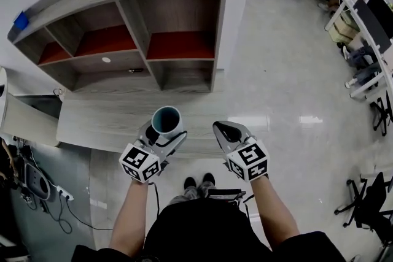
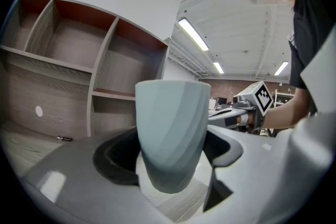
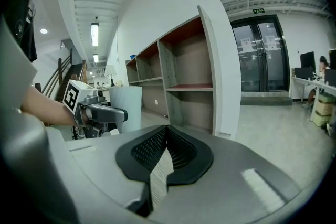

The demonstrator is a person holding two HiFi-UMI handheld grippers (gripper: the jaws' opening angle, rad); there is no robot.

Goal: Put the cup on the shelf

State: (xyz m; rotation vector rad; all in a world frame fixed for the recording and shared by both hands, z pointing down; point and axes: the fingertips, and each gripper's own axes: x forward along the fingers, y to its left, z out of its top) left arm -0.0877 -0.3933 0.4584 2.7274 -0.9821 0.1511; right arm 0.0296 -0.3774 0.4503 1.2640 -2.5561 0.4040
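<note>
Nearest, at 6 o'clock of the head view, a dark torso is seen, with two bare forearms reaching forward from it. On the left forearm the left gripper is carried with its jaws spread wide. Its pads are pressed on opposite sides of the cup. The cup is kept upright, mouth up, with its lower half sunk between the jaws and its base clear of any surface.

At 3 o'clock of the cup, near it but apart, the right gripper is seen. Its jaws are drawn together to a thin slit, tips meeting, and nothing is held between them.

The cup is held over the near edge of the wooden counter. At 12 o'clock of the cup, well apart, the shelf is seen; it is not touched by the cup.
</note>
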